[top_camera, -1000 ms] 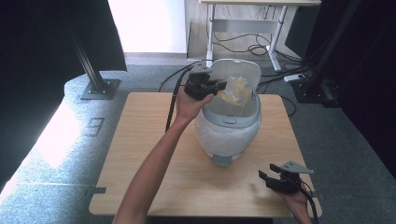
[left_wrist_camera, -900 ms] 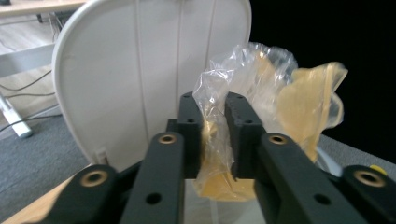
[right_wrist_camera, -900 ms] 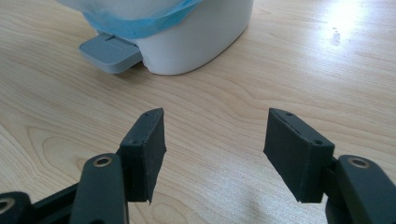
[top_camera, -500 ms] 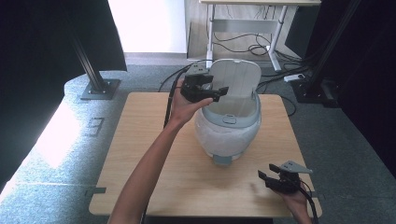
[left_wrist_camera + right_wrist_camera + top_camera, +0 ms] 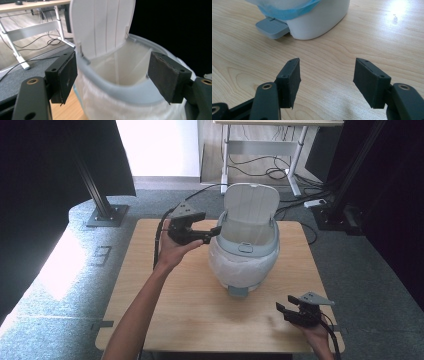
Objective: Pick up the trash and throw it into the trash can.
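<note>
The left gripper [image 5: 212, 232] has just opened its jaws and pulled back from the open bin [image 5: 243, 255] mid-table (the yellowish thing it held is gone, probably dropped inside), while the right gripper [image 5: 283, 309] waits, jaws apart.

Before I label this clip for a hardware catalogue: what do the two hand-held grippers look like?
Both are black. The left gripper and right gripper each carry a grey three-cornered plate and trail a black cable. Their jaws are flat rectangular blocks with dark pads and brass-ringed holes. Forearms are bare.

The white pedal bin with its raised lid [image 5: 317, 17] is cut off above its grey foot pedal [image 5: 272, 27]. Its inside [image 5: 120, 65] looks empty, perhaps; the bottom is hidden.
</note>
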Motion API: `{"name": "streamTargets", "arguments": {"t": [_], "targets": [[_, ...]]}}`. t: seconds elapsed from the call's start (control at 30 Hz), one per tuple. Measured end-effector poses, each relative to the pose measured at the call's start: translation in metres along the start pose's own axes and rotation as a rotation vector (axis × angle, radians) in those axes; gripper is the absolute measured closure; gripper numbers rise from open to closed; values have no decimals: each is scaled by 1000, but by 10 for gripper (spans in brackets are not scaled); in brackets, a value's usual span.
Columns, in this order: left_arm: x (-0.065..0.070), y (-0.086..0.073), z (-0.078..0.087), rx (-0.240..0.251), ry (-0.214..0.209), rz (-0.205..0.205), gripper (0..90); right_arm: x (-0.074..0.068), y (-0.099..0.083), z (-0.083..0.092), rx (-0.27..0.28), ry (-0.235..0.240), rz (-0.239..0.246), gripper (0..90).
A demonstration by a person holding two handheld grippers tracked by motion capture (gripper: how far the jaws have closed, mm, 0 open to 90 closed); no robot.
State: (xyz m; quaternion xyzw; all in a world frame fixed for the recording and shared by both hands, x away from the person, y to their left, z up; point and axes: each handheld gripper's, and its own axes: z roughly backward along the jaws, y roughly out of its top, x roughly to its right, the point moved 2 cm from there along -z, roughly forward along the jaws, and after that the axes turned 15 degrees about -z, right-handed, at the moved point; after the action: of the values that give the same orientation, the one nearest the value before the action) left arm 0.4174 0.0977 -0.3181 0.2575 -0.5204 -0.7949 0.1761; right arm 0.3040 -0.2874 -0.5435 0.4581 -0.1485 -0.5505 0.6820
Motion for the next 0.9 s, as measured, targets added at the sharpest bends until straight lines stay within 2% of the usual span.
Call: {"name": "streamTargets", "arguments": {"t": [0.17, 0.4, 0.5, 0.67, 0.7, 0.77, 0.9], "targets": [[4, -25, 20, -2, 17, 21, 235, 0, 1, 1, 3, 2, 4, 380], [15, -61, 43, -28, 43, 26, 234, 3, 2, 4, 12, 0, -5, 380], [20, -80, 52, -32, 42, 49, 234, 4, 3, 4, 17, 0, -8, 380], [30, -112, 59, -67, 42, 65, 229, 3, 3, 3, 18, -1, -7, 380], [30, -112, 59, -67, 42, 65, 223, 3, 3, 3, 18, -1, -7, 380], [37, -133, 63, -84, 45, 80, 223, 3, 3, 2, 18, -3, -6, 379], [46, -158, 64, -119, 45, 82, 223, 4, 4, 2, 20, -6, -13, 379]]}}
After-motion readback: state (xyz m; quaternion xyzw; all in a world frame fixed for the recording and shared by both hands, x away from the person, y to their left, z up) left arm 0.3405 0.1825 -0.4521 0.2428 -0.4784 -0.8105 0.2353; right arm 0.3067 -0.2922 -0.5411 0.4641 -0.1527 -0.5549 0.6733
